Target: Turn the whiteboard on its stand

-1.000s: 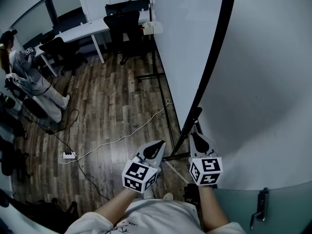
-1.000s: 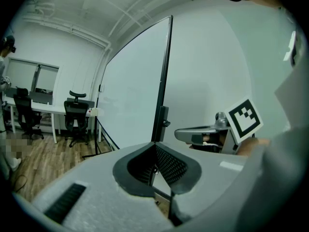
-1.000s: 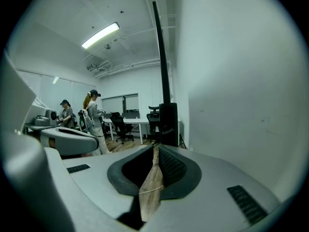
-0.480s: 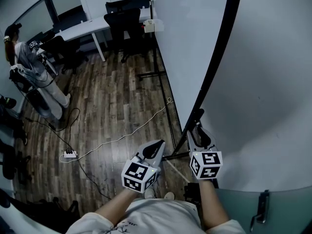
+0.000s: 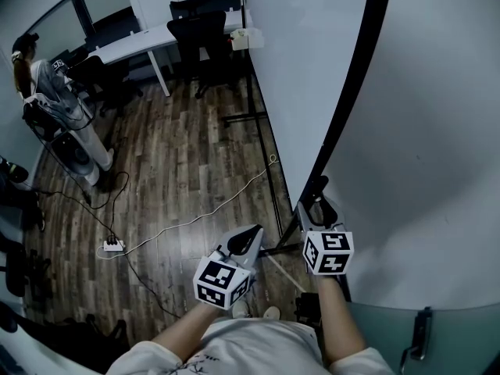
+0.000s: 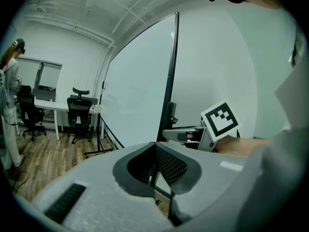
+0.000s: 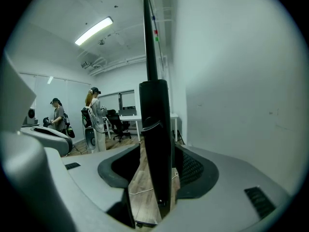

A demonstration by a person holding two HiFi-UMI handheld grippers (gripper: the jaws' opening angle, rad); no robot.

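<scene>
The whiteboard (image 5: 305, 69) stands upright on its black stand (image 5: 277, 244), its black side frame (image 5: 351, 92) running up past me. My right gripper (image 5: 316, 209) is at the lower end of that frame. In the right gripper view the frame (image 7: 157, 144) rises between the jaws of my right gripper (image 7: 154, 163), which have just been opening and stand wide, with floor showing beside the frame. My left gripper (image 5: 248, 239) hovers left of the stand, shut and empty. The left gripper view shows its tips meeting (image 6: 155, 145), with the whiteboard (image 6: 140, 81) ahead.
A wall (image 5: 437, 170) runs close behind the board on the right, with a glass panel and handle (image 5: 418, 330) below. A cable (image 5: 195, 221) and power strip (image 5: 112, 246) lie on the wood floor. Desk (image 5: 141, 45), chairs (image 5: 199, 41) and a person (image 5: 47, 92) are far left.
The right gripper's jaws went from closed on the board's frame to wide open, and it crept forward along the frame. The person at far left shifted. The left gripper stayed put.
</scene>
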